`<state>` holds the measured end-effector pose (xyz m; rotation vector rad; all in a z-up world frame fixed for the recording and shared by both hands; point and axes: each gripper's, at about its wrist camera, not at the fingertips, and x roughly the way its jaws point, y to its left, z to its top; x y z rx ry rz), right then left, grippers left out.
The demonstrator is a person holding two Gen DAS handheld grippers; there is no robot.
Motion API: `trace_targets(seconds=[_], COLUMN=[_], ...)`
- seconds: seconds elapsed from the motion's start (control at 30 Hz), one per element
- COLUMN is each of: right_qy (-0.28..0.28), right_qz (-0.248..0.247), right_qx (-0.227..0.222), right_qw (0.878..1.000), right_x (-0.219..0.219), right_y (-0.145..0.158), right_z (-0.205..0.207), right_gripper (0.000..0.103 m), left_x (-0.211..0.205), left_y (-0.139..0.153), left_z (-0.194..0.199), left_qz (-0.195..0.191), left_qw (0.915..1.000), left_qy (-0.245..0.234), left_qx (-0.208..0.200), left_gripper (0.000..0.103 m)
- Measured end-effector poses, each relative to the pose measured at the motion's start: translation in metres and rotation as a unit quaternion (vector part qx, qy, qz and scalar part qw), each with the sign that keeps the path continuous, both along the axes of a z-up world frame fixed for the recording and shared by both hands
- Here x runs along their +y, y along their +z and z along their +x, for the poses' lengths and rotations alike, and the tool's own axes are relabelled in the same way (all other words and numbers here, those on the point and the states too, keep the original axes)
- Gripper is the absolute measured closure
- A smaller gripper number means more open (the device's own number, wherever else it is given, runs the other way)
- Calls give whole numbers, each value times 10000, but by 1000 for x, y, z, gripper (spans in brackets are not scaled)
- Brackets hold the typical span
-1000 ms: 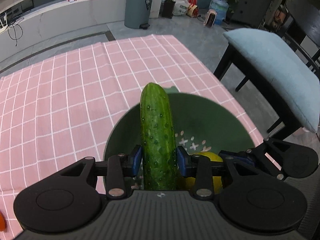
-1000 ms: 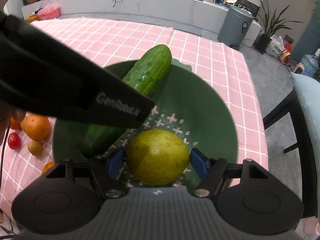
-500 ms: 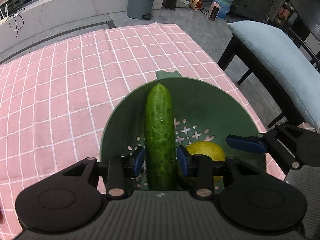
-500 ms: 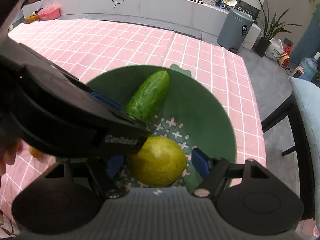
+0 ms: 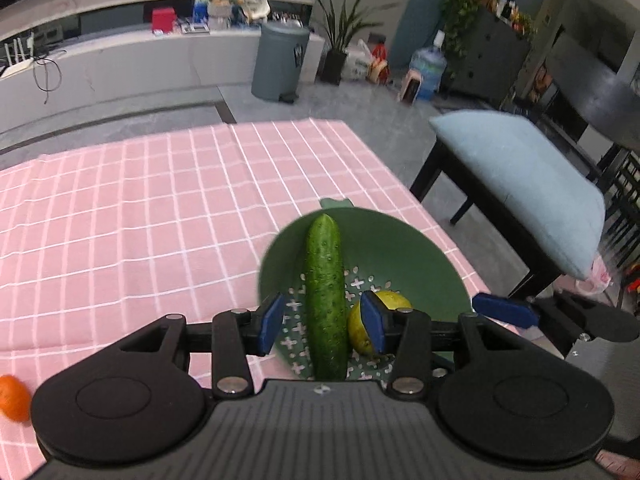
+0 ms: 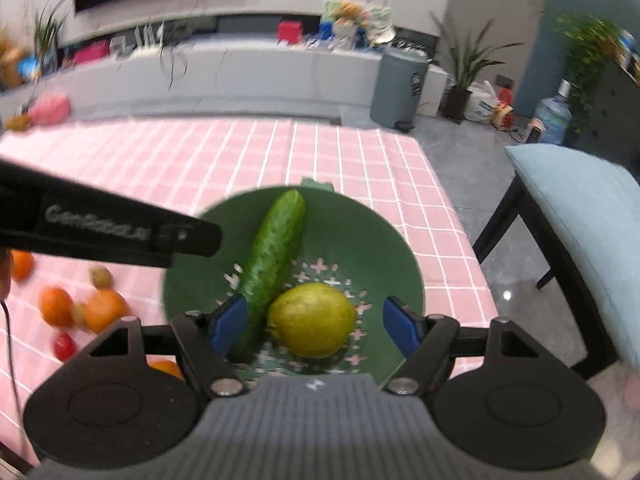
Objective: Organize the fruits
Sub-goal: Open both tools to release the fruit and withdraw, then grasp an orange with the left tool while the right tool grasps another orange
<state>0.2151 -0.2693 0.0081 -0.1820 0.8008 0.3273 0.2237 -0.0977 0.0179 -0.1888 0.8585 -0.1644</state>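
Note:
A green colander bowl [image 5: 404,248] [image 6: 360,232] sits near the right edge of the pink checked tablecloth. In it lie a dark green cucumber [image 5: 325,288] [image 6: 276,252] and a yellow-green pear [image 5: 360,330] [image 6: 312,320], side by side. My left gripper [image 5: 322,322] hovers above the bowl with its jaws opening; the cucumber lies below, clear of both pads. My right gripper [image 6: 316,326] stands open above the pear, its blue pads well apart from the fruit. The right gripper's pad [image 5: 504,310] shows at the right of the left wrist view.
Loose oranges [image 6: 104,310], a red tomato [image 6: 64,346] and small fruits lie on the cloth left of the bowl. An orange [image 5: 14,398] sits at the near left. A blue-cushioned chair [image 5: 520,184] stands off the table's right edge. The left gripper's body [image 6: 100,228] crosses the right wrist view.
Both grippers have let go and lifted back from the bowl. The left jaws widened off the cucumber, which now lies in the bowl; the right pads moved away from the pear.

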Motion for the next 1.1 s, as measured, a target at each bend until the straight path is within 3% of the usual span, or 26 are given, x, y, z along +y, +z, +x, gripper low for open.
trace_targets(seconds=[0.33, 0.53, 0.67, 0.9, 1.1], right_qy=[-287, -226, -114, -89, -249], right_qz=[690, 984, 902, 586, 465], right_qx=[-225, 9, 23, 172, 236], right_qw=[9970, 9949, 9959, 9981, 9983], right_x=[19, 36, 51, 73, 74], right_y=[15, 2, -10, -42, -59], right_z=[-64, -83, -89, -87, -81], right_gripper=[31, 31, 32, 45, 46], left_x=[46, 87, 118, 157, 183], left_y=[15, 11, 4, -19, -50], left_z=[-56, -76, -85, -103, -110], left_qz=[80, 124, 89, 235, 19], left_qw=[9995, 9985, 9965, 9906, 9843], left_qy=[245, 526, 831, 1350, 1759], left_qx=[-204, -104, -3, 39, 142], left_gripper=[50, 50, 50, 50, 50])
